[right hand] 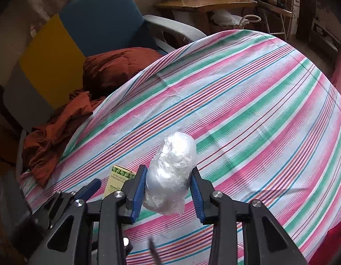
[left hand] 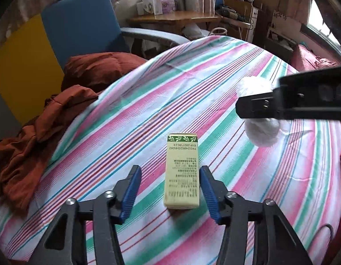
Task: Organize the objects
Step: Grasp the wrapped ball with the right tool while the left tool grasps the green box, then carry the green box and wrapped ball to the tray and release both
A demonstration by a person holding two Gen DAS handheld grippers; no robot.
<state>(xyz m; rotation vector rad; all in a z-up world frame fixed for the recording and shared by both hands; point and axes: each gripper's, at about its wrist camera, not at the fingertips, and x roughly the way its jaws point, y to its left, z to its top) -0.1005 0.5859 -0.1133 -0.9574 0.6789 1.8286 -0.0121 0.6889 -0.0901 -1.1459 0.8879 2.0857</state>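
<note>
Left wrist view: the left gripper (left hand: 170,190) points down at a striped bedsheet (left hand: 148,92), its blue pads (left hand: 131,190) standing on either side of a pale yellow carton (left hand: 182,172) that lies flat with its green-banded end away from the camera. The right-hand pad sits just beside the carton's edge (contact there cannot be confirmed), while a clear strip of sheet shows between the carton and the left-hand pad, so the jaws are partly open and grip nothing. The right gripper (left hand: 254,107) enters from the right edge, a white bundle (left hand: 262,132) showing above and below it.

Right wrist view: the right gripper (right hand: 169,190) is closed on the plastic-wrapped bundle (right hand: 172,170), both pads pressed into its sides, with the bundle above the sheet (right hand: 247,101). The carton (right hand: 118,181) lies just left of it. Rust-coloured cloth (right hand: 57,132) is heaped at the bed's left edge beside a blue chair (right hand: 104,17).
</note>
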